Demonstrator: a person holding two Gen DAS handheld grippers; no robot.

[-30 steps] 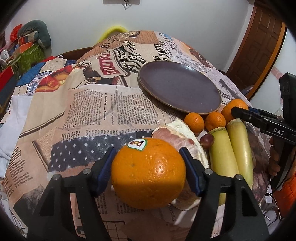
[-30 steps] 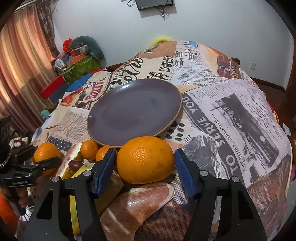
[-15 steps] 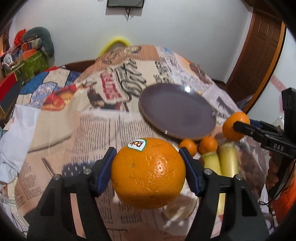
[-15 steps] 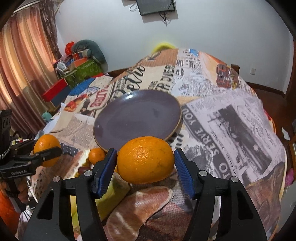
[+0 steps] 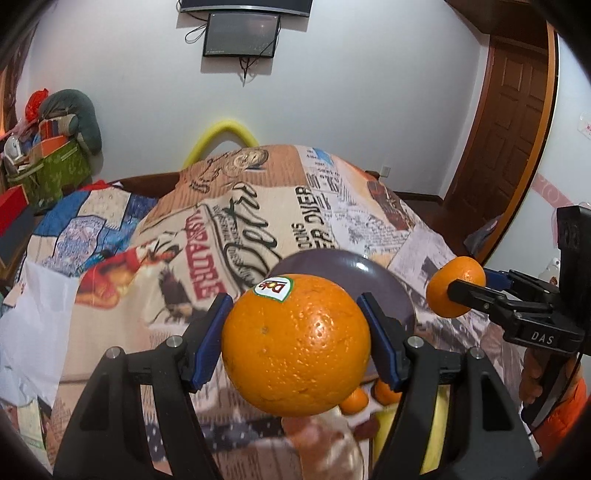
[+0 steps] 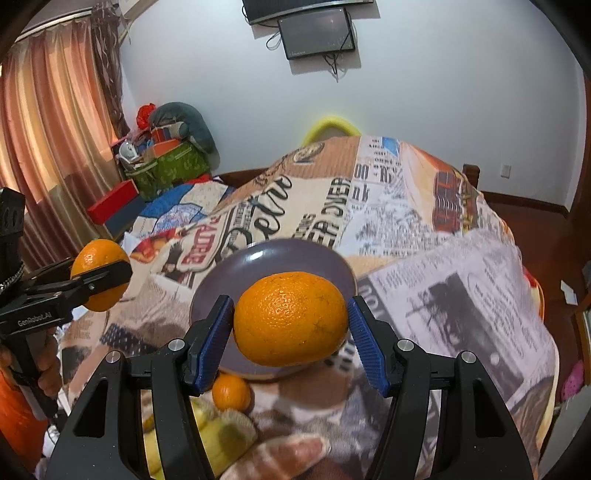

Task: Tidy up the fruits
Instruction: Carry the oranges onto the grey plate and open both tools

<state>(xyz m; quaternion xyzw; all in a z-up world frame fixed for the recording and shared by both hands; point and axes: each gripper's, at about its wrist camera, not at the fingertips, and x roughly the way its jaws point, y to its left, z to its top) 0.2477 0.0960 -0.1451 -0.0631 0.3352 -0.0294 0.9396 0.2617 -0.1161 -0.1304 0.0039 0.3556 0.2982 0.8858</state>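
- The left claw [image 5: 295, 345] is clamped on a big stickered orange [image 5: 295, 347], its blue pads [image 5: 212, 339] pressed into both sides of the fruit (the Dole label sits on top, facing the camera).
- That orange hangs in the air above the near part of the table [image 5: 258, 206], clear of the patterned newsprint cloth [image 5: 122, 295].
- The right claw [image 6: 291, 336] grips a second orange [image 6: 291, 319], squeezed between its own blue pads and lifted over the near rim of the purple plate [image 6: 295, 254].
- Each claw shows in the other's view, holding its fruit at about the same height, the two well apart.
- The plate lies flat on the cloth near the middle of the table.
- Below the claws, at the table's near edge, lie a small mandarin [image 6: 231, 391], pale yellow-green fruits [image 6: 218, 435] and a wrapped pinkish item [image 6: 291, 450], all blurred.
- Beyond the table's far edge hangs a wall screen [image 6: 317, 33].
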